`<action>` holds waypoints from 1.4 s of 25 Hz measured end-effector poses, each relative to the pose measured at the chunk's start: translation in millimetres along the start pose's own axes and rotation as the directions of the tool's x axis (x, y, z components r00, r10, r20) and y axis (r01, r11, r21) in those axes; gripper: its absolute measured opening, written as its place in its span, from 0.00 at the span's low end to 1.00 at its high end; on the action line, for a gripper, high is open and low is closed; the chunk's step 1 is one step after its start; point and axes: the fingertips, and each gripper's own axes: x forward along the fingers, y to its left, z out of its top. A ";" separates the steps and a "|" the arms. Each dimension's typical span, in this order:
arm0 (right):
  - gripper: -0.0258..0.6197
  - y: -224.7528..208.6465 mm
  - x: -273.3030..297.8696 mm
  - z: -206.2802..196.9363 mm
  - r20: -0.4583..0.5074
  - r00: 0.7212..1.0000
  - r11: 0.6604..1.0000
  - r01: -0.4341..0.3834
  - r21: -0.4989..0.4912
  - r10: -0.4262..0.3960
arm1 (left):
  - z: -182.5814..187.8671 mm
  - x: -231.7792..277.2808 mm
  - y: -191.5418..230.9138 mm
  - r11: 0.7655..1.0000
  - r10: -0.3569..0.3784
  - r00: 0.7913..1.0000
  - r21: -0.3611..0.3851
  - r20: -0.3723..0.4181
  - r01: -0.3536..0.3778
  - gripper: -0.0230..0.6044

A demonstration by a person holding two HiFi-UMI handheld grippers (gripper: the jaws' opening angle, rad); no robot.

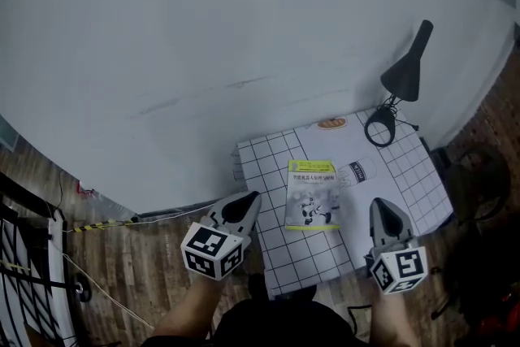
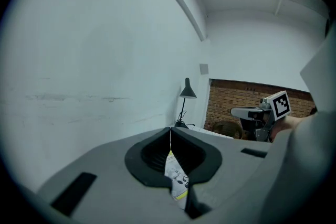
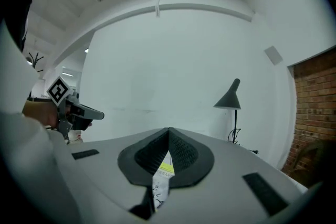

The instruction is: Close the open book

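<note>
Book (image 1: 313,195): closed, cover up, flat on the gridded counter (image 1: 268,166), between and below the two sets of fingers. Left gripper (image 1: 242,208), right gripper (image 1: 385,217): fingers pressed together, empty, held clear of the book, probably because the closing looks done.

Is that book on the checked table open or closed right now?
Closed. The book lies flat on the gridded tabletop with its yellow-and-white cover facing up and no pages spread.
</note>
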 end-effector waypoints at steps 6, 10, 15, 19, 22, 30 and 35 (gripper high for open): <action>0.04 -0.1 -3.1 25.7 0.072 0.997 1.000 -0.017 -0.010 0.017 | 18.0 -0.1 2.3 0.998 0.015 1.000 0.058 0.026 -0.017 0.05; 0.04 7.3 0.3 35.6 0.090 0.995 0.999 -0.042 -0.021 0.044 | 23.3 0.2 4.7 0.998 0.027 0.999 0.049 0.045 -0.029 0.05; 0.04 6.4 2.7 39.5 0.098 0.994 0.998 -0.056 -0.026 0.058 | 28.0 9.6 2.5 0.998 0.015 0.999 0.062 0.047 -0.018 0.05; 0.04 0.7 4.3 42.7 0.100 0.994 0.999 -0.043 -0.033 0.046 | 32.8 11.6 4.6 0.997 0.019 0.998 0.071 0.058 -0.023 0.05; 0.04 -1.6 4.3 41.7 0.096 0.995 0.999 -0.038 -0.033 0.041 | 31.8 14.1 5.7 0.997 0.016 0.999 0.078 0.048 -0.019 0.05; 0.04 -0.9 6.1 31.3 0.074 0.996 0.999 -0.049 -0.012 0.049 | 28.7 14.5 3.8 0.998 0.015 0.999 0.064 0.046 -0.018 0.05; 0.04 -0.6 7.3 24.1 0.055 0.997 0.998 -0.055 0.000 0.055 | 22.2 14.3 3.9 0.998 0.016 0.999 0.052 0.036 -0.018 0.05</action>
